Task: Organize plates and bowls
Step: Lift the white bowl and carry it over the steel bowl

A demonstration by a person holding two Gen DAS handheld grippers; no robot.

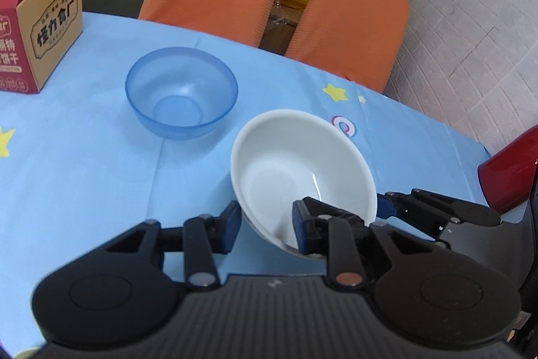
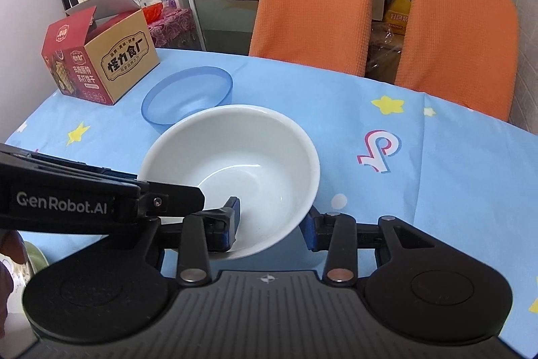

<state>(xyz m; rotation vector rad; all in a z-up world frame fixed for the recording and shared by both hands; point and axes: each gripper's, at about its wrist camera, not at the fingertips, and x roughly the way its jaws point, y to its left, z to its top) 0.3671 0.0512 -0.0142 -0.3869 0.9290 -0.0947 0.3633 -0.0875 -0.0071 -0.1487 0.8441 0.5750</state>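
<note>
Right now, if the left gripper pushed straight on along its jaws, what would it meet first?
The white bowl: the left gripper already straddles its near rim, one jaw inside, one outside. Beyond it lies the blue bowl, slightly left; depth between the two is unclear.

A table [image 2: 437,190] is covered by a light blue cloth [image 1: 84,177] printed with yellow stars. On it, 1 clear blue bowl [image 1: 181,91] is seen near 1 open cardboard box [image 1: 37,32] at the far left. A white bowl [image 2: 235,170] is seen tilted beside the blue bowl.
</note>
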